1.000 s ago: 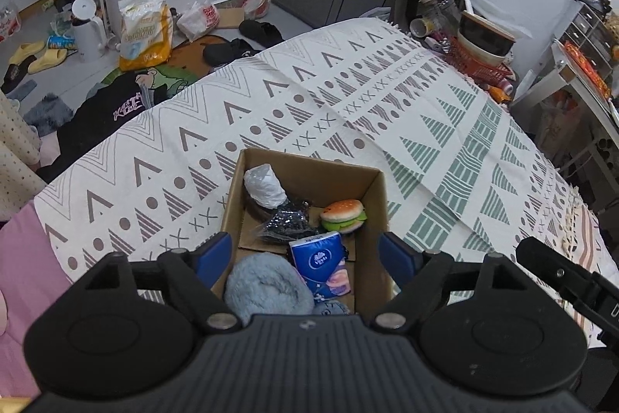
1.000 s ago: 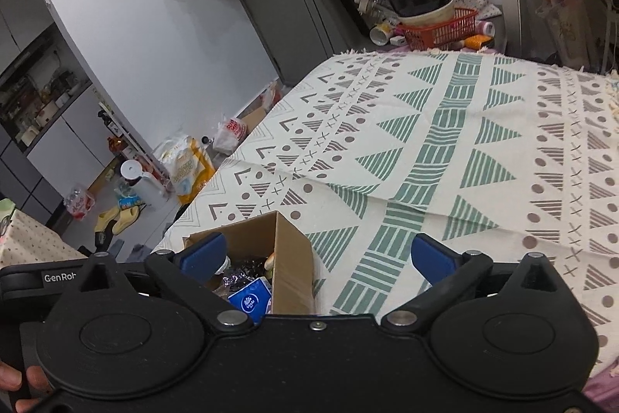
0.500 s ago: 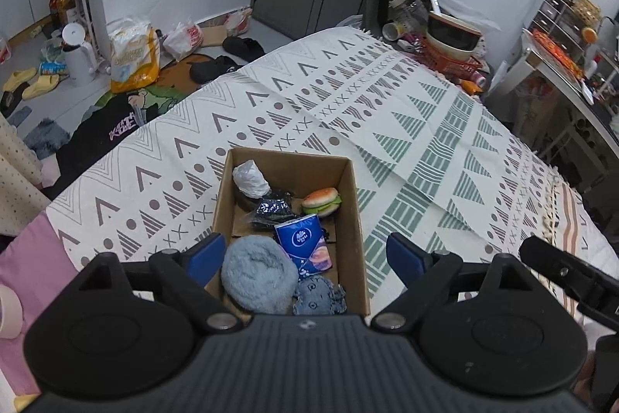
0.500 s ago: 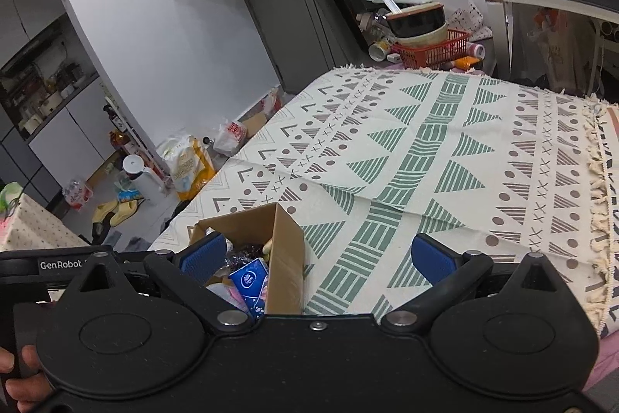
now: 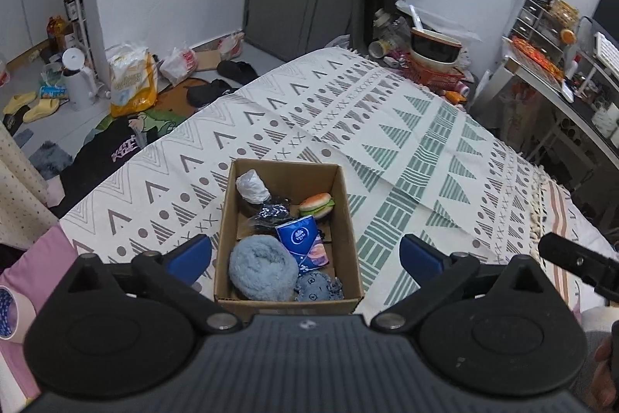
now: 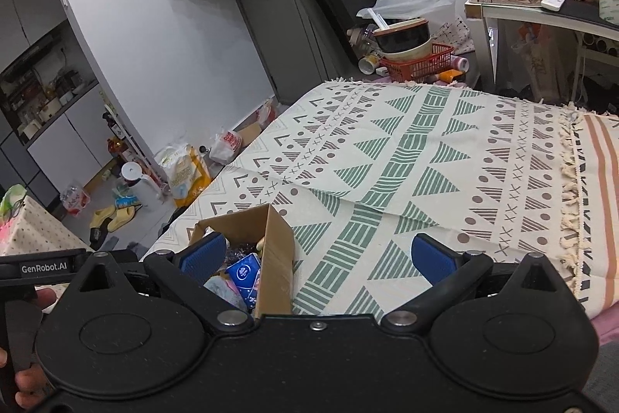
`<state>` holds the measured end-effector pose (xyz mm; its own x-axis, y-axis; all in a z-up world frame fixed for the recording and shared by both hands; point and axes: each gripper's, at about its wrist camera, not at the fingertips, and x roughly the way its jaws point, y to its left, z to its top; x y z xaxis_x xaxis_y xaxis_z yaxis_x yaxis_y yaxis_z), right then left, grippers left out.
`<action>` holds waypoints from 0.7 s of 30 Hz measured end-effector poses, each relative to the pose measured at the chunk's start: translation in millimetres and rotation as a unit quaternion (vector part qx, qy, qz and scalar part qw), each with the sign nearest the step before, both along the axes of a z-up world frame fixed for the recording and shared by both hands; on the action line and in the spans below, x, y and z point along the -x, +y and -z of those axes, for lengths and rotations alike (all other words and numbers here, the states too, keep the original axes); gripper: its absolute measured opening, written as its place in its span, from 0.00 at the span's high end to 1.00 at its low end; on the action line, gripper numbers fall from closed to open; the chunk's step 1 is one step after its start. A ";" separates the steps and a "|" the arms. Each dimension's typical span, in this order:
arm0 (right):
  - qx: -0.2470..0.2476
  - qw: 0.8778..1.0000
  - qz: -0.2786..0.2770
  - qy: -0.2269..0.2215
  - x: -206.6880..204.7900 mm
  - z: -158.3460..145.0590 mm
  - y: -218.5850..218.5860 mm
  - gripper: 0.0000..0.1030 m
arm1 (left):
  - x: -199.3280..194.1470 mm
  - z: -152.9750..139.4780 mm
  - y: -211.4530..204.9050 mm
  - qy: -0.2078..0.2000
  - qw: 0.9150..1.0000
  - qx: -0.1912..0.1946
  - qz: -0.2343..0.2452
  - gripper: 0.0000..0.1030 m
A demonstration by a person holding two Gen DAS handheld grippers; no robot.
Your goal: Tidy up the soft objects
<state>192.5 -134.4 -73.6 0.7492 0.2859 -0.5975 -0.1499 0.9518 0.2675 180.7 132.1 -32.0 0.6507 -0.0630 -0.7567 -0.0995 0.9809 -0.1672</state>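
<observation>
Left wrist view: looks forward and steeply down from above the near end of the cardboard box [image 5: 288, 177], close enough to see its whole inside; the patterned blanket [image 5: 387, 126] runs away toward the far wall. Right wrist view: set to the right of the box [image 6: 276, 239] and lower, facing forward and slightly left — only the box's right wall and a strip of its inside show. Shared by both views: the box, the blanket [image 6: 406, 157], the red basket [image 5: 437, 74] [image 6: 421, 66] beyond the bed, and the floor clutter at left.
</observation>
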 end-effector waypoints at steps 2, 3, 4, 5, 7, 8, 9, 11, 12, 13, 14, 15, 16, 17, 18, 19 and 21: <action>0.004 1.000 0.003 -0.003 3.9 -2.2 -2.9 0.00 | 4.4 -0.6 -0.6 -0.003 1.000 -0.004 -0.001 0.00; 0.004 1.000 0.004 -0.003 6.0 -3.2 -4.2 0.00 | 6.6 -0.5 -0.4 -0.004 1.000 -0.003 0.000 0.00; 0.003 1.000 0.003 -0.003 7.7 -4.1 -5.8 0.00 | 8.2 -0.3 -0.4 -0.004 1.000 -0.003 0.001 0.00; 0.003 1.000 0.002 -0.002 9.8 -4.5 -6.7 0.00 | 9.6 -0.4 -0.6 -0.003 1.000 -0.004 0.001 0.00; 0.009 1.000 0.000 0.001 12.6 -5.5 -8.4 0.00 | 12.8 -1.2 -1.1 -0.003 1.000 -0.007 0.001 0.00; 0.012 1.000 -0.001 0.003 14.4 -5.6 -8.8 0.00 | 14.6 -1.5 -1.5 -0.002 1.000 -0.008 0.001 0.00; 0.015 1.000 -0.003 0.005 15.7 -5.8 -9.6 0.00 | 16.9 -2.4 -2.0 -0.003 1.000 -0.009 0.002 0.00; 0.016 1.000 -0.007 0.009 18.6 -5.7 -12.1 0.00 | 20.8 -4.6 -3.1 -0.003 1.000 -0.008 0.006 0.00; 0.016 1.000 -0.008 0.011 20.1 -5.3 -13.6 0.00 | 22.7 -5.4 -4.1 -0.003 1.000 -0.008 0.008 0.00; 0.016 1.000 -0.009 0.014 21.6 -4.8 -15.6 0.00 | 24.5 -5.9 -4.9 -0.003 1.000 -0.009 0.011 0.00; 0.018 1.000 -0.009 0.018 23.0 -4.0 -17.1 0.00 | 25.8 -6.2 -6.0 -0.002 1.000 -0.010 0.012 0.00; 0.021 1.000 -0.011 0.020 25.5 -2.8 -18.9 0.00 | 27.6 -6.5 -6.7 -0.003 1.000 -0.012 0.014 0.00; 0.024 0.999 -0.012 0.022 27.1 -1.9 -20.0 0.00 | 29.8 -6.7 -7.5 -0.004 1.000 -0.015 0.016 0.00; 0.028 0.999 -0.012 0.025 29.0 -0.8 -21.5 0.00 | 32.4 -6.6 -8.1 -0.003 1.000 -0.018 0.018 0.00; 0.033 0.999 -0.011 0.030 30.1 -0.1 -22.7 0.00 | 34.8 -6.1 -8.6 -0.002 1.000 -0.019 0.020 0.01; 0.036 0.999 -0.011 0.035 31.6 0.8 -24.1 0.00 | 36.8 -5.5 -9.6 -0.002 1.000 -0.020 0.021 0.01; 0.035 0.998 -0.011 0.044 34.9 2.3 -28.3 0.00 | 39.1 -3.3 -10.6 0.004 0.999 -0.023 0.026 0.01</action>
